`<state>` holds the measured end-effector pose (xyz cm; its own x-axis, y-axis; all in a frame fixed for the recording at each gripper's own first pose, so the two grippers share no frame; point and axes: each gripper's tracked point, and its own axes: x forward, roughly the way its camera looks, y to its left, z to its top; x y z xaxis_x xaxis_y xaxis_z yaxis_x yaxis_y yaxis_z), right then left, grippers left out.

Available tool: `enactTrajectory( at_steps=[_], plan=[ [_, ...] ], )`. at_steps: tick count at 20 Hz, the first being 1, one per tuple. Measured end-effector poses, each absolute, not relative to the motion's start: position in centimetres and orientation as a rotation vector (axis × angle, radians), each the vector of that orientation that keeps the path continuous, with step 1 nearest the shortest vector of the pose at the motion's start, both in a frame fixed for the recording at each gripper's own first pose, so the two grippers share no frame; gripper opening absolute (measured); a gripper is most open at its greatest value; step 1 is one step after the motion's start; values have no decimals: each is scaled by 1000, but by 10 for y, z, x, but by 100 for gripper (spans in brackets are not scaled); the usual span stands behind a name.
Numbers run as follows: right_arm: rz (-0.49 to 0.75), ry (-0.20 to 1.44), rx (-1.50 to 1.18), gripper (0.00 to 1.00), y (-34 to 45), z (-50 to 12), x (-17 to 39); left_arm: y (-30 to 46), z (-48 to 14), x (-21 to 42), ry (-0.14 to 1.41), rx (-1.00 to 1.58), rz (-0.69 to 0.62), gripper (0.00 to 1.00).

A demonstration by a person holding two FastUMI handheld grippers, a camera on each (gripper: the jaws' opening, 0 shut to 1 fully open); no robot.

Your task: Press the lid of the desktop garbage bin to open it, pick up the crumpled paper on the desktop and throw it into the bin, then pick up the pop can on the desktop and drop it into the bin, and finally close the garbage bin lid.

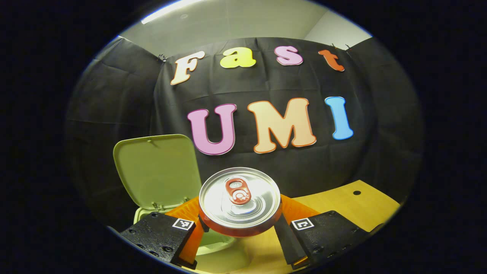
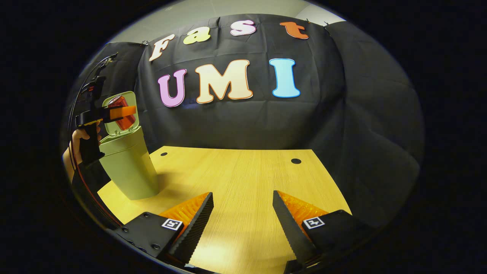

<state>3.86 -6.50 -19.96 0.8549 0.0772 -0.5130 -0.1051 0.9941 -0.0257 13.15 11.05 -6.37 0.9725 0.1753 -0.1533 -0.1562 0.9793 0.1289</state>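
A red pop can (image 1: 239, 198) with a silver top stands upright between the fingers of my left gripper (image 1: 239, 225), which is shut on its sides. Below and left of it is the pale green bin (image 1: 217, 249), its lid (image 1: 158, 171) standing open. In the right gripper view the left gripper (image 2: 116, 112) holds the can (image 2: 121, 108) in the air just above the mouth of the bin (image 2: 127, 171), in front of the raised lid (image 2: 111, 128). My right gripper (image 2: 243, 220) hovers low over the wooden table (image 2: 243, 171), open, with nothing between its fingers.
A person's hand (image 2: 78, 142) grips the left gripper's handle beside the bin, with cables rising above it. The table (image 1: 342, 205) has small dark holes (image 2: 296, 161) near its far edge. Black cloth walls close off the back and sides.
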Motion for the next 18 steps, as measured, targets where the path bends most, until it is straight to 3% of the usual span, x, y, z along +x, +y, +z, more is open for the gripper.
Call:
enactTrajectory(
  at_steps=[7,9,11,18],
  plan=[
    [101,561,-50,99,-57,-205,43,175,-91,111,216,108,322,77],
    [103,554,-54,99,-54,-202,45,189,-88,103,206,88,369,82],
    [106,544,-60,99,-50,-200,46,195,-69,102,164,82,385,97],
    [85,526,-55,99,-40,-198,47,229,45,127,-38,129,430,99]
  ],
)
